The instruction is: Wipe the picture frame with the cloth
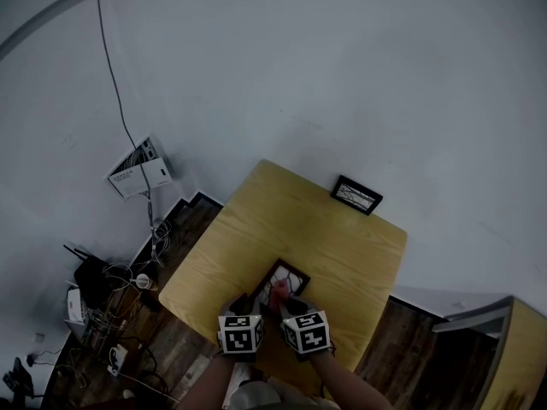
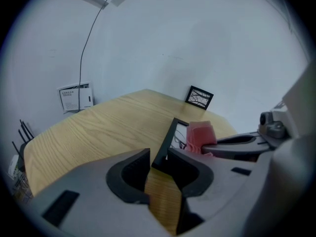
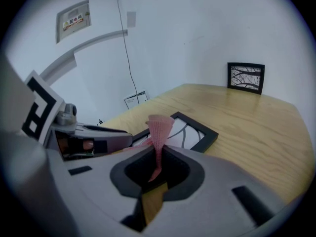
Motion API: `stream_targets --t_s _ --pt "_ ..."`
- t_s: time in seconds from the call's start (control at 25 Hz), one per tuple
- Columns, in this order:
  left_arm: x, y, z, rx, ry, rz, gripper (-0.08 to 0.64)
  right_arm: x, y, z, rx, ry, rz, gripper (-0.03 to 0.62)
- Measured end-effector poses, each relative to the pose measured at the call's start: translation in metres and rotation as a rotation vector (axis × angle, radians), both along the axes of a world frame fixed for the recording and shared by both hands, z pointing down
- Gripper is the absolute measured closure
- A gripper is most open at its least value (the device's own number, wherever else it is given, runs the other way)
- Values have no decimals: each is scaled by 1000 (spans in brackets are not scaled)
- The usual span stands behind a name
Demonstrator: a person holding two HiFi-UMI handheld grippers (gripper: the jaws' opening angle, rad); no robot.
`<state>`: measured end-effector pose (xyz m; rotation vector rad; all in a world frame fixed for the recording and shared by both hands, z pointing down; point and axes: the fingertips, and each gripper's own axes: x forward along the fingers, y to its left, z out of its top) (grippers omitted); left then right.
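A black picture frame (image 1: 284, 280) with a white branch print lies flat on the yellow wooden table (image 1: 256, 220), near its front edge. My left gripper (image 1: 248, 307) is shut on the frame's left rim (image 2: 168, 142), its jaws pinching the black edge. My right gripper (image 1: 289, 304) is shut on a pink cloth (image 3: 159, 132), which stands up folded between its jaws just over the frame (image 3: 192, 132). In the left gripper view the cloth (image 2: 200, 135) rests on the frame's glass, beside my left gripper (image 2: 158, 164). The right gripper (image 3: 159, 157) sits close to the left one.
A second black frame (image 1: 356, 195) stands at the table's far edge against the wall (image 3: 245, 77). Cables, boxes and a leaning printed sheet (image 1: 139, 172) crowd the floor at left. A wooden cabinet (image 1: 517, 348) is at the lower right.
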<state>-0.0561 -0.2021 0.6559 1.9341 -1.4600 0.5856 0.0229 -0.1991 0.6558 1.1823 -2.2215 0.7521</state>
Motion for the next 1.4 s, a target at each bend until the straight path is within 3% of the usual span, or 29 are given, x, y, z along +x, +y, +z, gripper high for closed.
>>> stream_targets --t_s 0.08,0.32,0.8,1.4 --pt "-3 1 -3 13 19 -17 428 3 1 -14 30 -41 37 574" --pt "-5 13 -27 65 58 -38 423 22 16 -55 121 -122 142 574" --pt "4 91 -109 235 159 125 490 18 100 -122 227 -221 241 574" --pt "-24 207 -156 265 249 226 540 -12 218 -175 338 -254 274 574"
